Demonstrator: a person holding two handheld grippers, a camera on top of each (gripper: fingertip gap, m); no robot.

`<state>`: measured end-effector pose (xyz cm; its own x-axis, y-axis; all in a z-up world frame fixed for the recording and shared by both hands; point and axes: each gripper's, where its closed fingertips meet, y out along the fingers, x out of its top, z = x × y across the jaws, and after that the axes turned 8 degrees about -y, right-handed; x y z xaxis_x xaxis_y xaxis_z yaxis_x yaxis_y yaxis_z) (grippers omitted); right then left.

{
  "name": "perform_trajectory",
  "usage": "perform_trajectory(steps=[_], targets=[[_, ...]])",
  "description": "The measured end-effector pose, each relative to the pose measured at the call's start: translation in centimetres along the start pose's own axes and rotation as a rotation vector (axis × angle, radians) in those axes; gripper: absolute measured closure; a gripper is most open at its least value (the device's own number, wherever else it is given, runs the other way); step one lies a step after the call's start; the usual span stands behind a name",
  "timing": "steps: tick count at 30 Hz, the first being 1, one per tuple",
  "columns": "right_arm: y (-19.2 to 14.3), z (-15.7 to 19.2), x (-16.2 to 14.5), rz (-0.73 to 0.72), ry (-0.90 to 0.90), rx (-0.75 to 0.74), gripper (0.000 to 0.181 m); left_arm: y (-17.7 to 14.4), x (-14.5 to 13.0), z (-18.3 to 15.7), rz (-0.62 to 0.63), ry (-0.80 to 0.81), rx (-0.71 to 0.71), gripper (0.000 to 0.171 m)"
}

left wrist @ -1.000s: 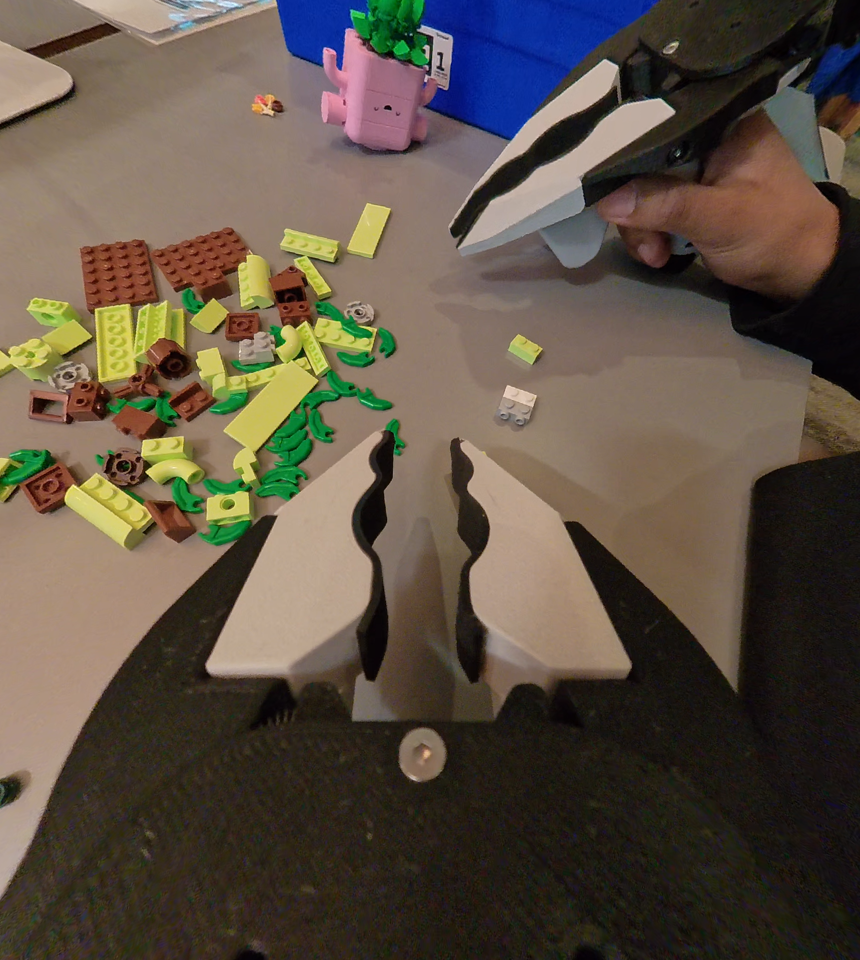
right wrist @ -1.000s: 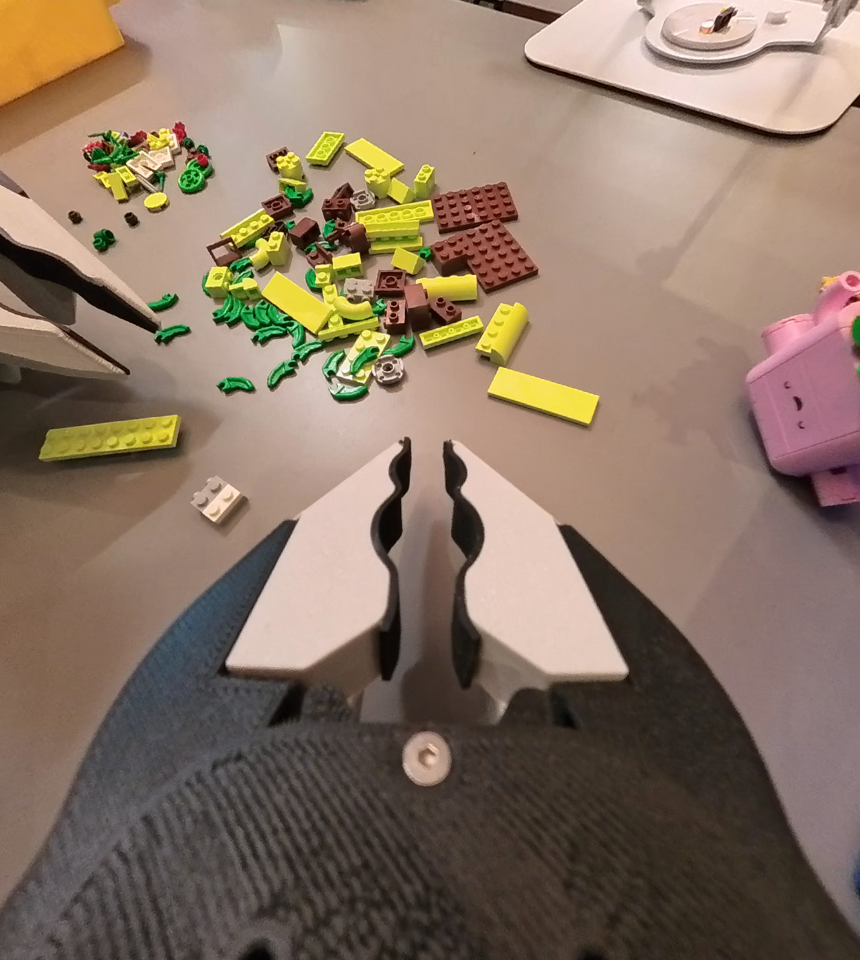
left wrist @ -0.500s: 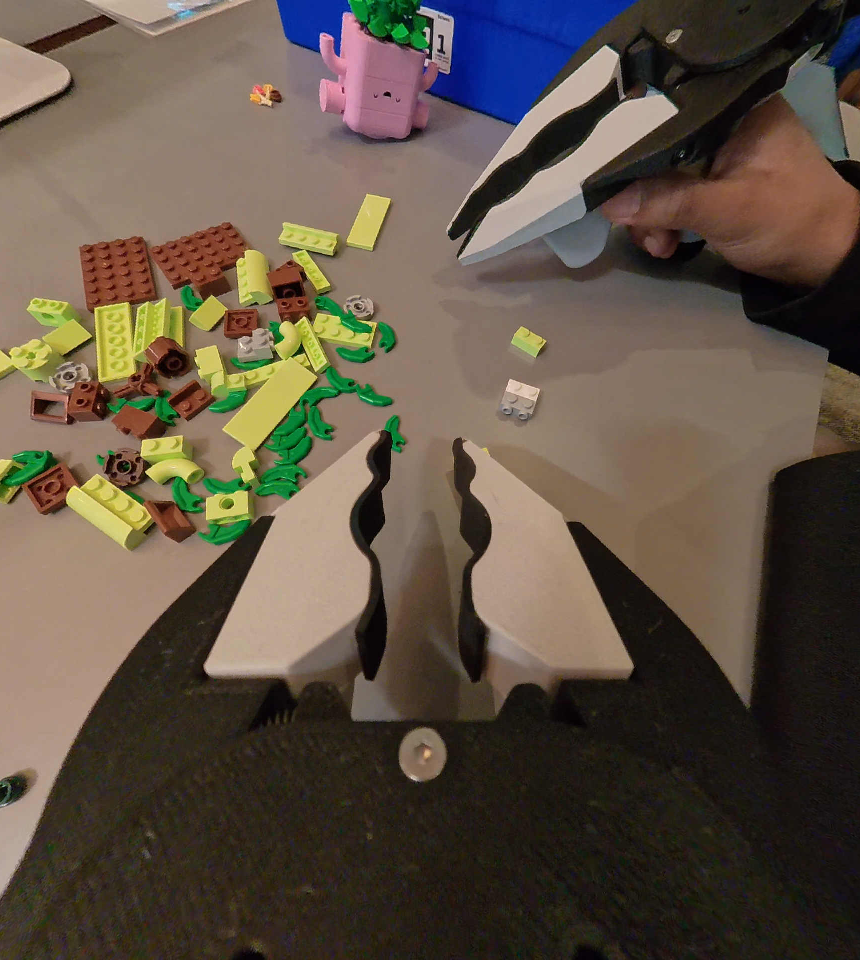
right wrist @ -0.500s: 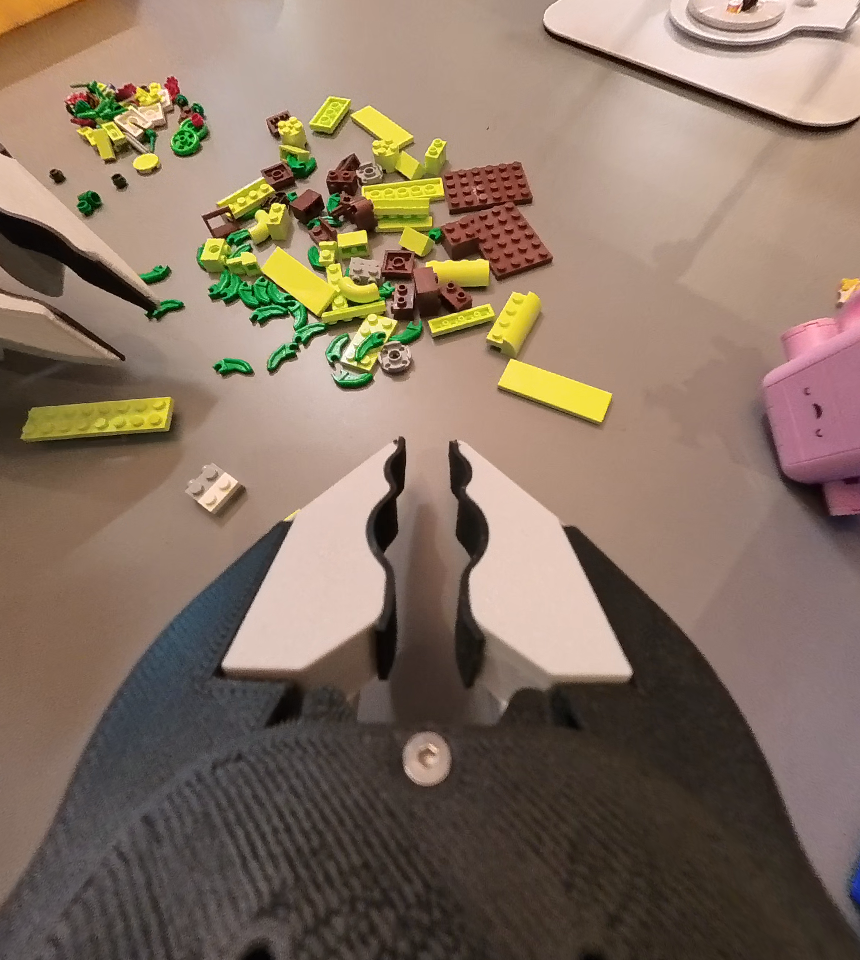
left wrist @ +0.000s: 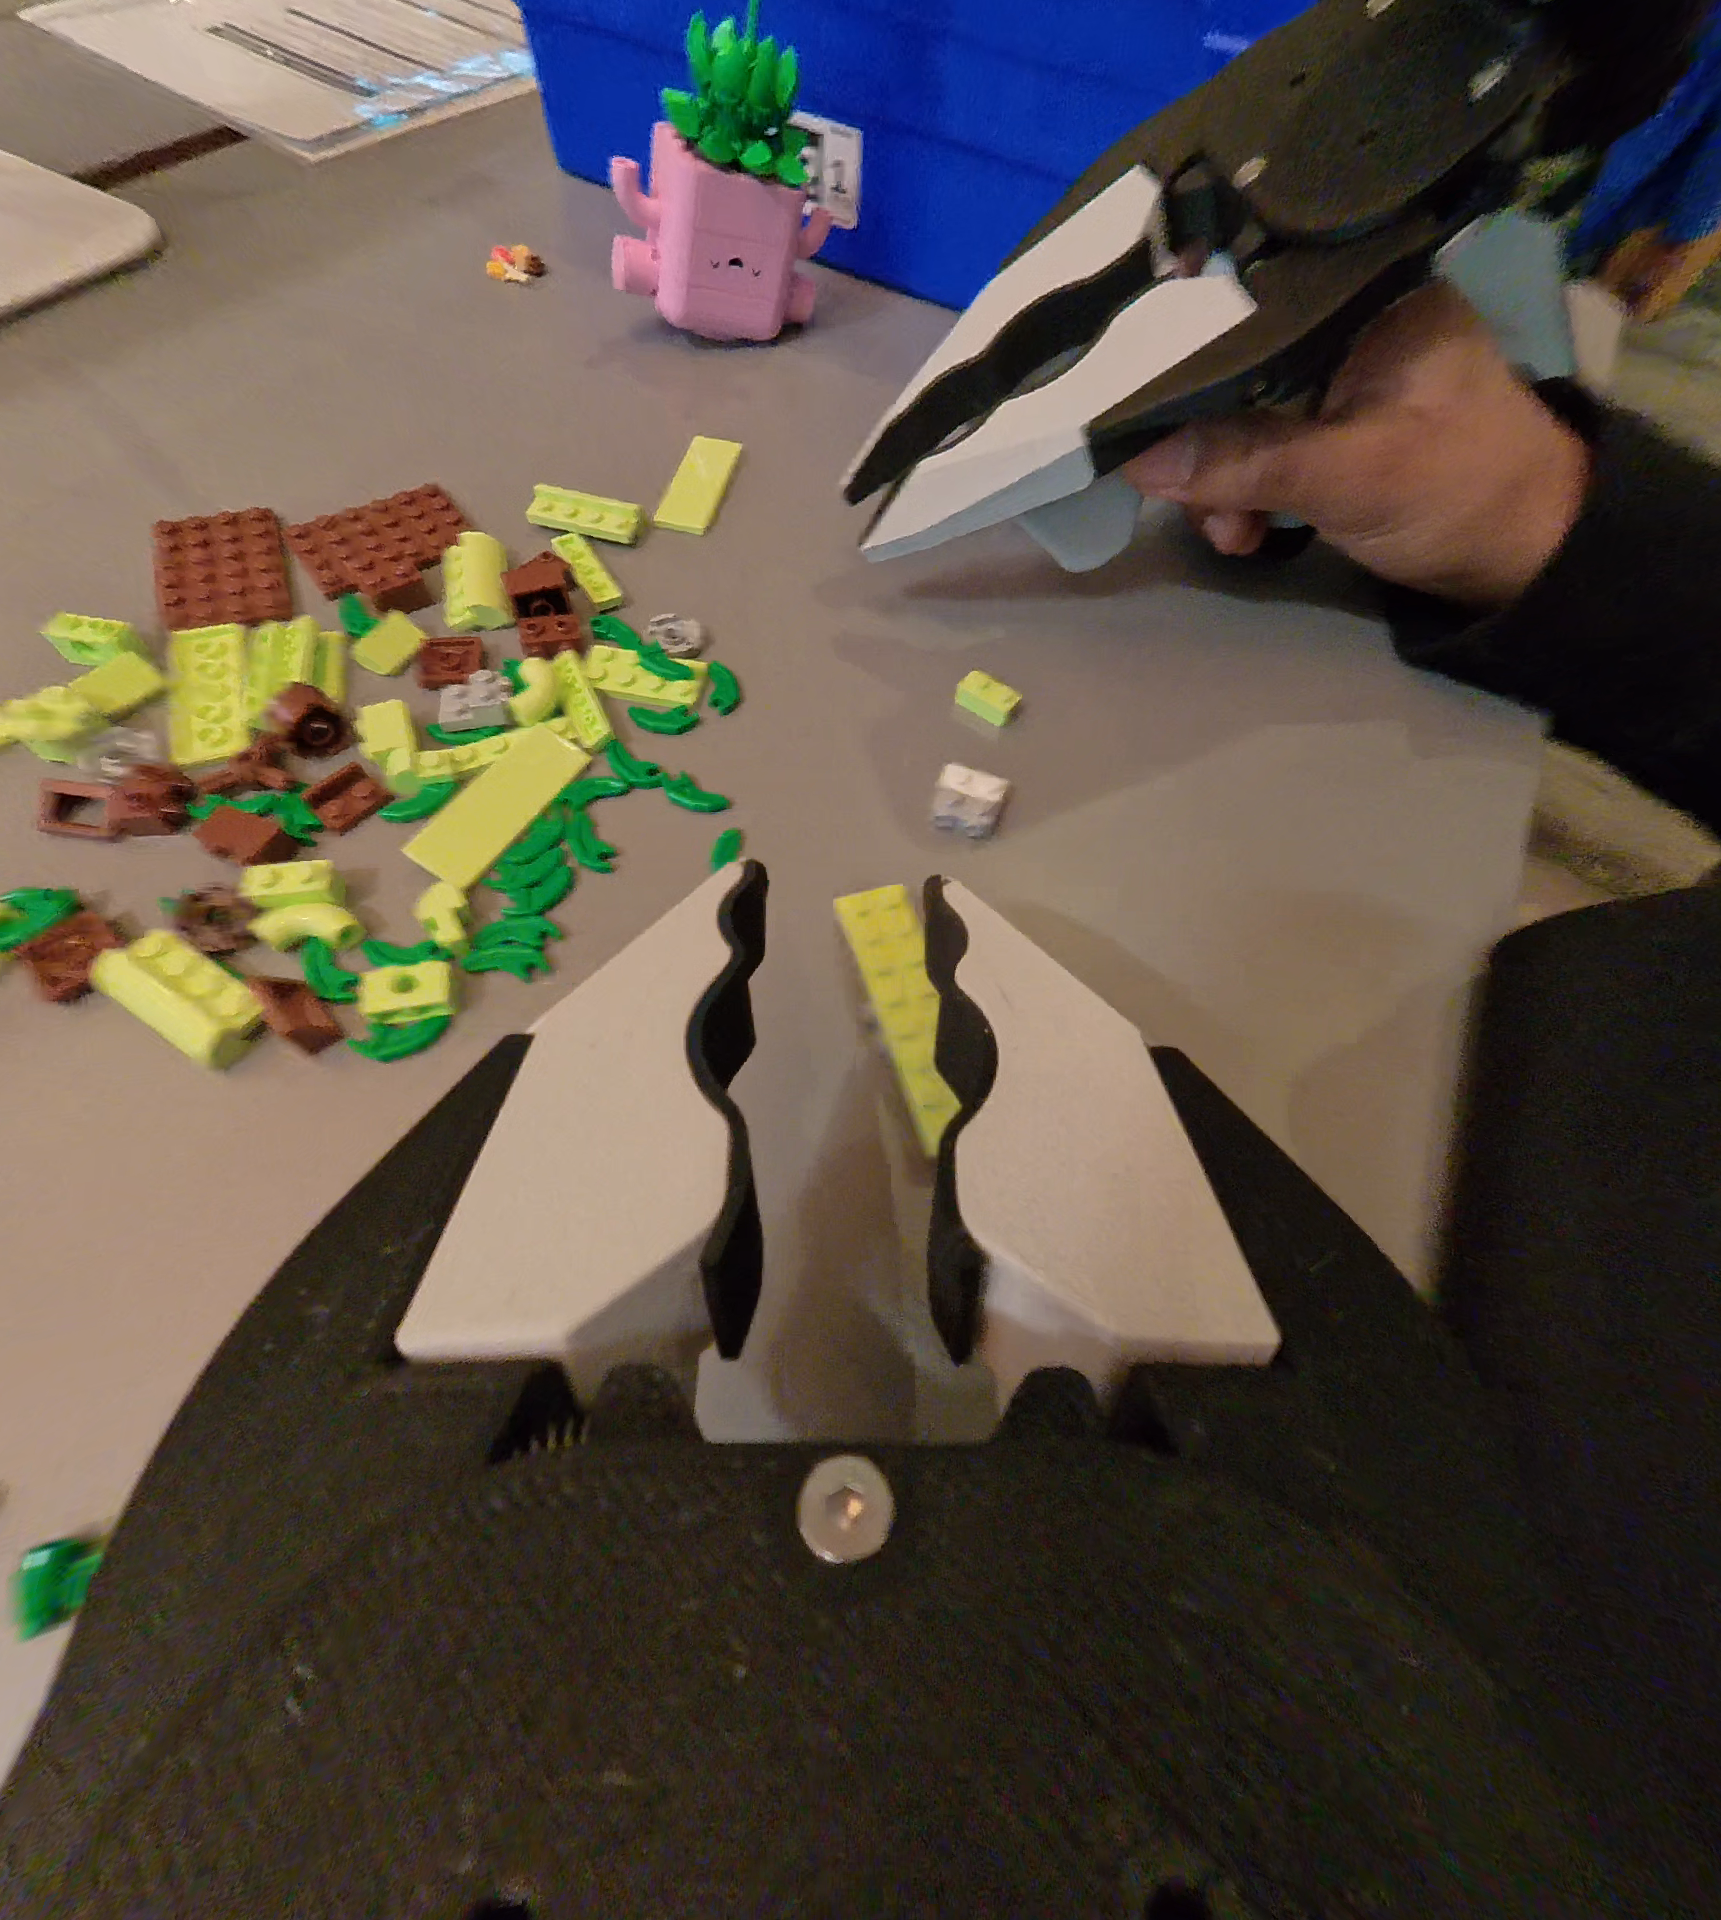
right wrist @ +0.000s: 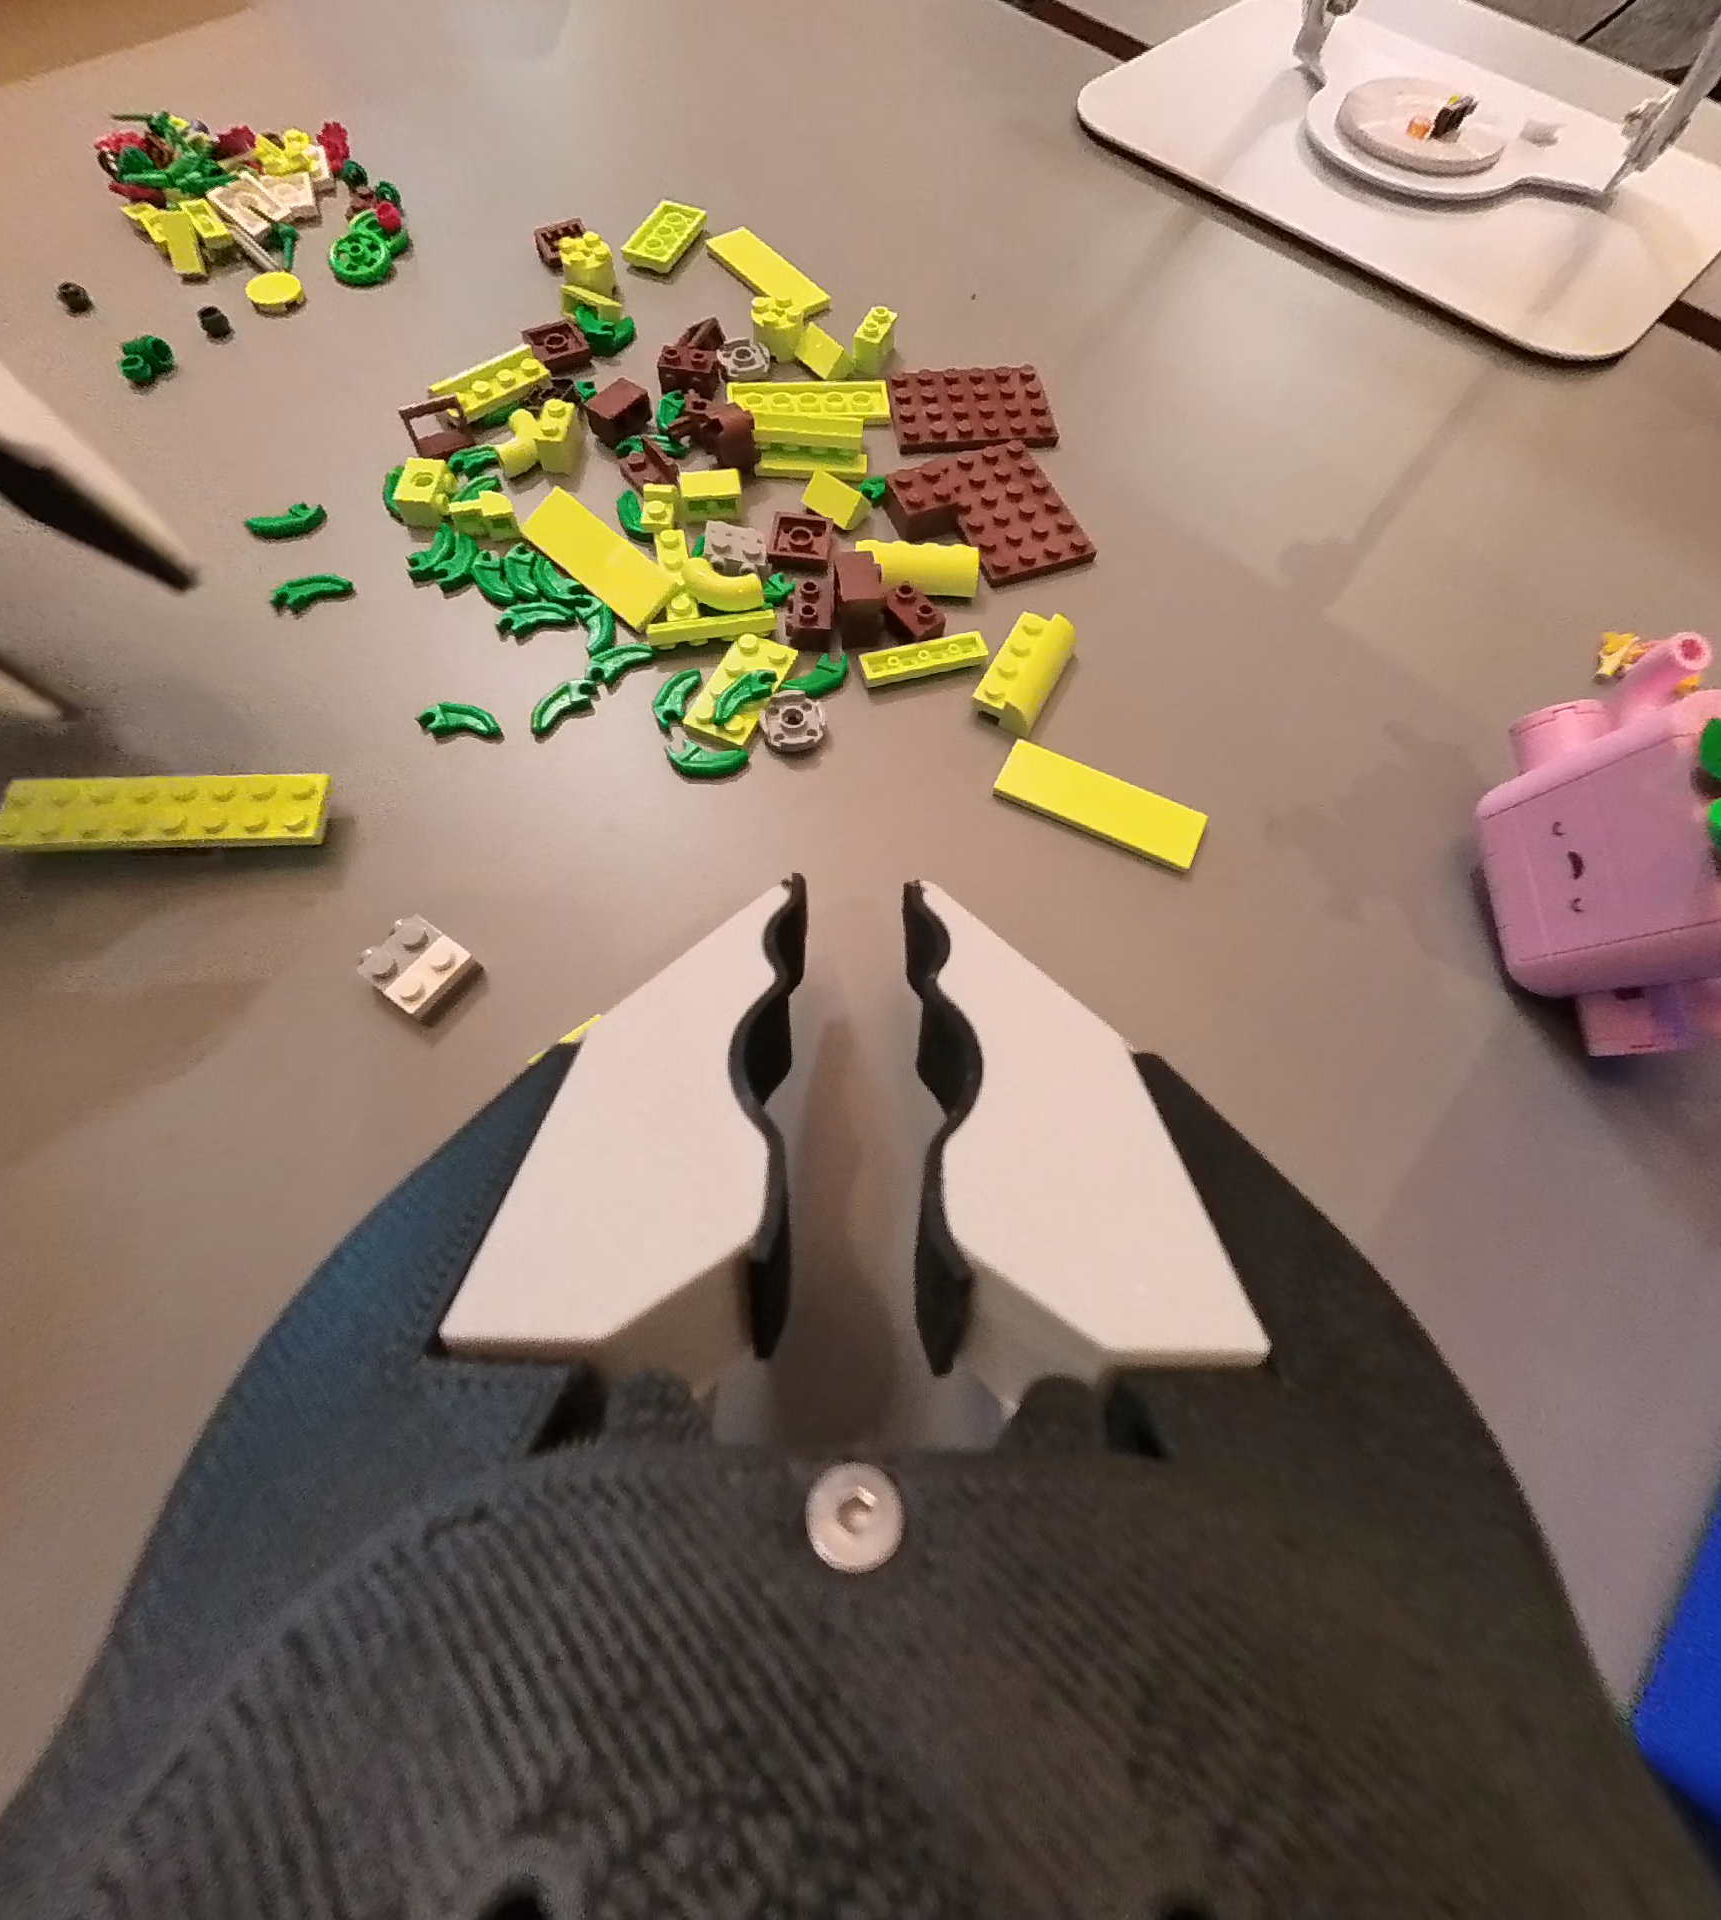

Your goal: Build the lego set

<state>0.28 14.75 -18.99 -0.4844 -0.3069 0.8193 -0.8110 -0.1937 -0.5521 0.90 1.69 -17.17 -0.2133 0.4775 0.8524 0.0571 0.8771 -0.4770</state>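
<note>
Both grippers are hovering over the grey tabletop (right wrist: 1458, 582) with nothing between their fingers. The left gripper (left wrist: 843, 883) is sitting with its jaws parted, and a long lime-green plate (left wrist: 897, 997) is lying flat on the tabletop below the gap, partly hidden under the right-hand finger. From the right wrist view that same long lime-green plate (right wrist: 160, 812) is lying apart from the rest, near the tips of the left gripper (right wrist: 181, 577).

The right gripper (right wrist: 853, 883) is also standing released, jaws apart, pointing toward the main pile of loose bricks (right wrist: 731, 520): lime, brown and grey pieces with many small green leaf parts scattered around them. Two brown studded plates (right wrist: 981, 457) are lying at the pile's far right edge. A smooth lime tile (right wrist: 1100, 802) is lying on its own just ahead of the right gripper, and a small light grey plate (right wrist: 420, 966) is lying to its left. A small lime brick (left wrist: 987, 696) is sitting near that grey piece.

A finished pink pot figure with green leaves (right wrist: 1656, 883) is standing well off to the right, beside a blue bin (left wrist: 939, 125). A smaller heap of mixed small parts (right wrist: 243, 197) is lying at the far left, and a white stand on a pale base (right wrist: 1438, 177) is sitting at the far edge.
</note>
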Motion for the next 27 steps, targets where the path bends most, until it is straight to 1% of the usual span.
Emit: perform_trajectory(steps=[2, 3, 5, 7, 9, 13, 14, 15, 16, 18, 19, 21, 23, 27], targets=[[0.0, 0.0, -0.1, 0.006, -0.007, -0.008, 0.164, -0.2, -0.1, -1.7, 0.011, -0.076, -0.097, 0.139], [0.1, 0.0, -0.1, 0.008, -0.010, -0.010, 0.164, -0.3, -0.3, -2.0, 0.018, -0.098, -0.111, 0.138], [0.0, 0.0, 0.0, 0.005, -0.015, -0.014, 0.165, -0.2, -1.3, -1.6, 0.061, -0.095, -0.064, 0.135], [0.0, 0.0, 0.0, -0.001, -0.017, -0.018, 0.165, 0.1, -2.8, -1.0, 0.135, -0.062, 0.010, 0.133], [-0.1, 0.0, 0.1, -0.005, -0.019, -0.022, 0.165, 0.2, -3.4, -0.9, 0.175, -0.034, 0.044, 0.133], [-0.4, 0.2, 0.5, -0.030, -0.053, -0.034, 0.166, 0.6, -4.7, -0.6, 0.254, -0.065, 0.068, 0.143], [-0.5, 0.4, 0.7, -0.047, -0.076, -0.036, 0.165, 0.5, -4.6, -0.5, 0.245, -0.074, 0.073, 0.152], [-0.8, 0.9, 1.1, -0.072, -0.102, -0.033, 0.164, 0.4, -4.5, -0.5, 0.242, -0.090, 0.069, 0.157], [-1.0, 1.5, 1.6, -0.107, -0.130, -0.014, 0.161, 0.4, -4.6, -0.5, 0.242, -0.115, 0.057, 0.157], [-1.7, 3.8, 3.0, -0.206, -0.193, 0.068, 0.152, 0.2, -4.2, -1.1, 0.218, -0.201, -0.017, 0.157], [-2.2, 5.5, 3.8, -0.263, -0.230, 0.132, 0.147, 0.0, -3.7, -1.4, 0.192, -0.261, -0.069, 0.157], [-3.1, 8.7, 5.0, -0.348, -0.309, 0.243, 0.144, -0.7, -2.4, -2.2, 0.126, -0.389, -0.195, 0.157], [-3.5, 10.9, 5.5, -0.366, -0.380, 0.298, 0.141, -1.6, -1.4, -2.9, 0.084, -0.491, -0.332, 0.156], [-3.4, 13.8, 5.6, -0.344, -0.444, 0.380, 0.138, -2.1, -1.0, -3.4, 0.073, -0.620, -0.459, 0.156]])
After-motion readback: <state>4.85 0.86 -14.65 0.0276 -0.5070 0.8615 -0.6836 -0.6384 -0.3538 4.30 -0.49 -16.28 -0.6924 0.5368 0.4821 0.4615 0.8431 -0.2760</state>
